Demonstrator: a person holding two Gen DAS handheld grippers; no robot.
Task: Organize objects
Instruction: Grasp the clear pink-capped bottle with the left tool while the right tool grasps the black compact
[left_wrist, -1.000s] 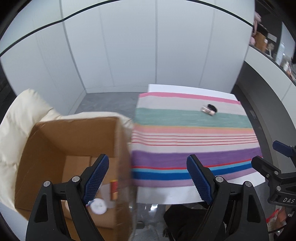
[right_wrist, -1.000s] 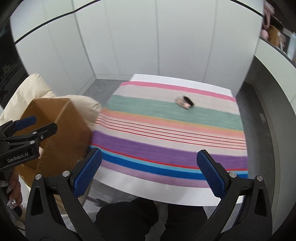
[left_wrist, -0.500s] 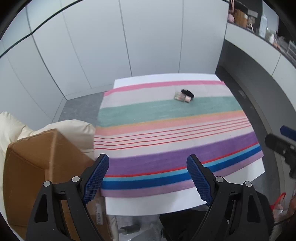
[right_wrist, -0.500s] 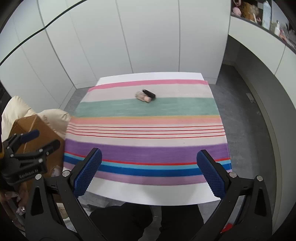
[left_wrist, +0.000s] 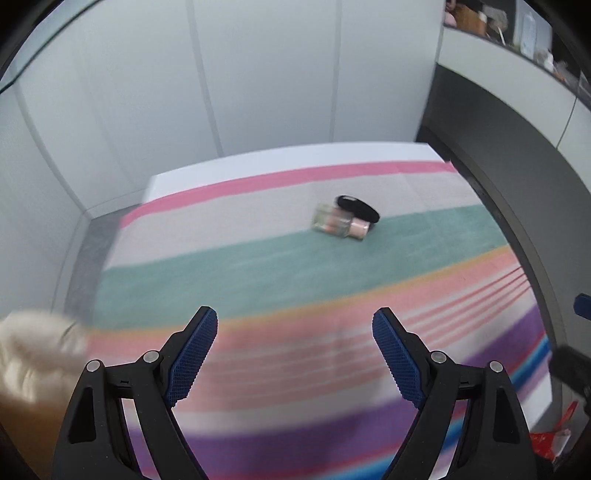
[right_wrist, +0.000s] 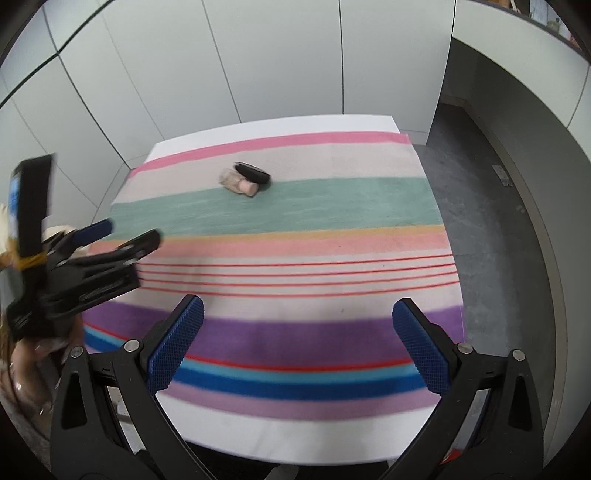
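Both tongs are released and hold nothing: left gripper (left_wrist: 294, 354), right gripper (right_wrist: 297, 341). Approach the bottle (left_wrist: 340, 223) and black lid (left_wrist: 357, 208) near the table's (right_wrist: 280, 435) far edge slowly, straddling one item squarely before clenching

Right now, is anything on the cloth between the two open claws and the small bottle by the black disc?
Nothing visible: only bare striped cloth lies between the left claw, the right claw and the small bottle beside the black disc.
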